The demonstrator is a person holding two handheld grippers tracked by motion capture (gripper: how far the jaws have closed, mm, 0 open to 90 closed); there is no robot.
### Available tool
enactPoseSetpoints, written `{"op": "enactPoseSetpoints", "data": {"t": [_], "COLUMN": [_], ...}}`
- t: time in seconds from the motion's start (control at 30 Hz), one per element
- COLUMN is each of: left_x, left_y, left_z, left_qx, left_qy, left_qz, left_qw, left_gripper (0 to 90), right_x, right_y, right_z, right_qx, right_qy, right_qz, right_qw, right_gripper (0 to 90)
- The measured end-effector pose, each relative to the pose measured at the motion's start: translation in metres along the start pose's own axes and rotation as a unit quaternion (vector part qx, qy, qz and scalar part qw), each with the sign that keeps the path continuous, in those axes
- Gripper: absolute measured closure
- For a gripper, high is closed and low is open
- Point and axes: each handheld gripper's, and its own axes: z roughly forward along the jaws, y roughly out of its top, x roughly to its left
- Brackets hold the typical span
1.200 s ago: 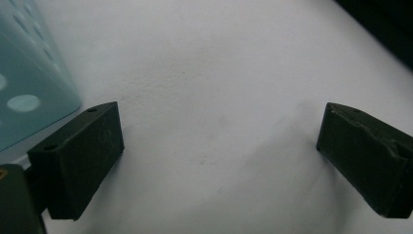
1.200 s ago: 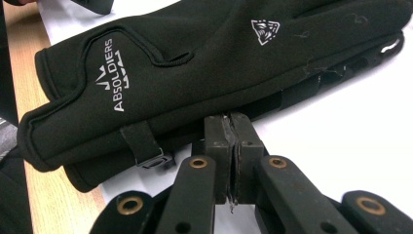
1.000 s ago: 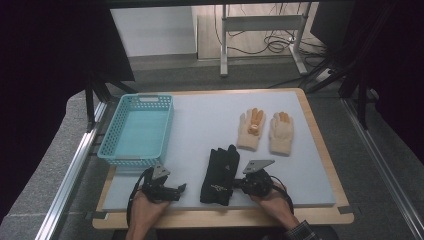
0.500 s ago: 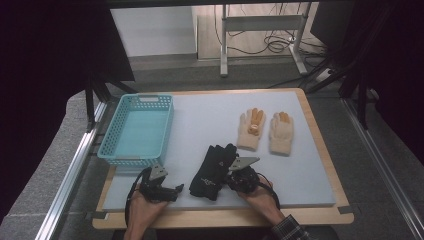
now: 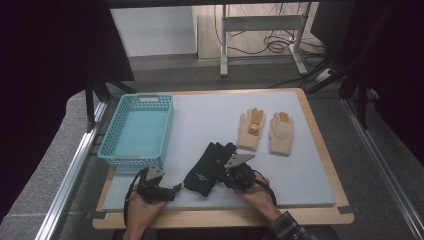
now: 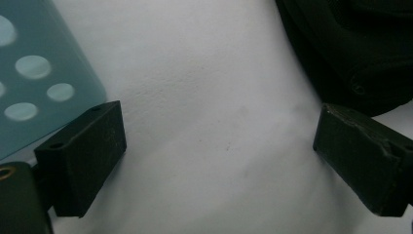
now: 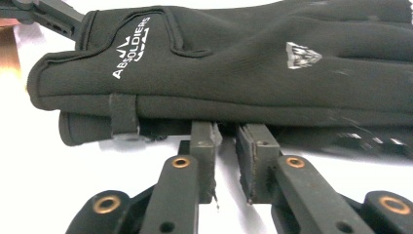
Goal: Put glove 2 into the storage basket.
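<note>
The black gloves (image 5: 207, 170) lie stacked near the desk's (image 5: 200, 112) front edge. The right gripper (image 7: 225, 161), jaws just parted slightly with nothing between them, touches their edge. The left gripper (image 6: 219, 161) stands wide open, just beside the blue basket (image 5: 137, 132).

Your right tongs (image 7: 225, 139) have just been opening; a narrow gap parts the jaws at the edge of the black gloves (image 7: 243, 63), stacked toward twelve o'clock on the white counter (image 7: 58, 170).
</note>
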Motion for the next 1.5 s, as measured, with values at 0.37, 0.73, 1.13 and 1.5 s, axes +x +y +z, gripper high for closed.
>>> {"op": "enactPoseSetpoints", "data": {"t": [0.37, 0.73, 1.13, 1.5], "left_x": [0.001, 0.000, -0.002, -0.014], "left_y": [0.000, 0.001, 0.005, 0.026], "left_z": [0.000, 0.001, -0.004, -0.015], "left_qx": [0.002, 0.003, 0.007, -0.002], "left_qy": [-0.002, -0.001, -0.017, -0.062], "left_qz": [-0.002, -0.004, -0.007, -0.021], "left_qw": [1.0000, 1.0000, 0.9998, 0.9979], "left_gripper": [5.0, 4.7, 6.6, 5.3], "right_x": [-0.032, -0.068, -0.073, -0.073], "right_y": [-0.026, -0.060, -0.069, -0.069], "right_z": [-0.053, -0.082, -0.079, -0.079], "right_qx": [-0.017, -0.006, 0.004, 0.003], "right_qy": [-0.079, -0.136, -0.144, -0.144], "right_qz": [0.023, 0.072, 0.072, 0.072], "right_qw": [0.9964, 0.9881, 0.9870, 0.9870], "right_gripper": [48.8, 24.1, 19.5, 19.5]}}
